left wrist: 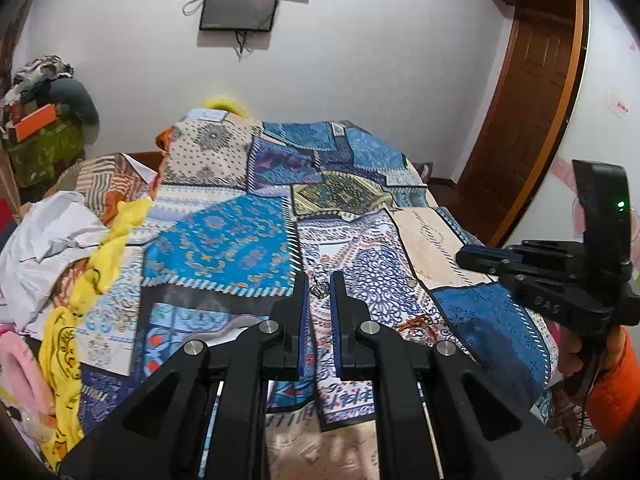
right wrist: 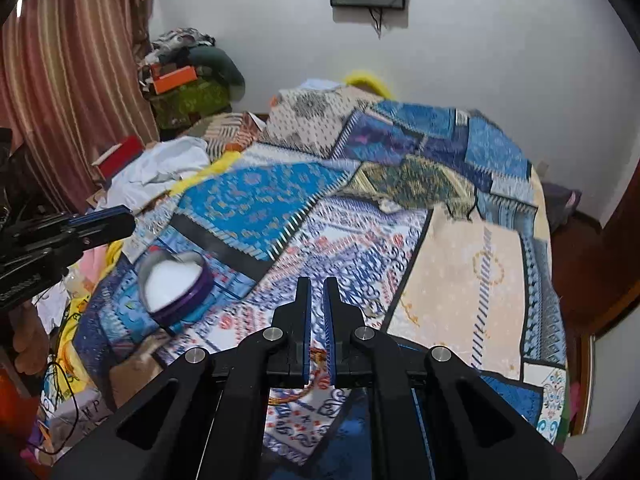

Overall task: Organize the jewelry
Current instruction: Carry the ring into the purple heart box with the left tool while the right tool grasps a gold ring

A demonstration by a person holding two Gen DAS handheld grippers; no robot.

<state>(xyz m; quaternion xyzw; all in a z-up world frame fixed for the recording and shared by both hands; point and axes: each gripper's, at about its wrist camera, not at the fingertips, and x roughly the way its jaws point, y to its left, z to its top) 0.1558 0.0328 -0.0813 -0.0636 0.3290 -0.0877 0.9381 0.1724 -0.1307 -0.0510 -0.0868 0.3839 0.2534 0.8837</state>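
Note:
A small silver crown-shaped ring [left wrist: 319,289] sits between the tips of my left gripper [left wrist: 319,286], whose jaws stand narrowly apart around it; I cannot tell whether they pinch it. The left gripper also shows at the left edge of the right wrist view [right wrist: 100,220]. A heart-shaped purple jewelry box [right wrist: 175,286] with a white lining lies open on the patchwork bedspread [right wrist: 460,264], left of my right gripper [right wrist: 317,280]. The right gripper's jaws are nearly together and hold nothing. It also shows at the right of the left wrist view [left wrist: 476,258].
Piled white and yellow cloth [left wrist: 60,248] lies at the bed's left side. A clothes heap with an orange box [right wrist: 176,80] stands in the back corner by a striped curtain [right wrist: 60,80]. A wooden door [left wrist: 532,100] is at right. A screen [left wrist: 240,6] hangs on the wall.

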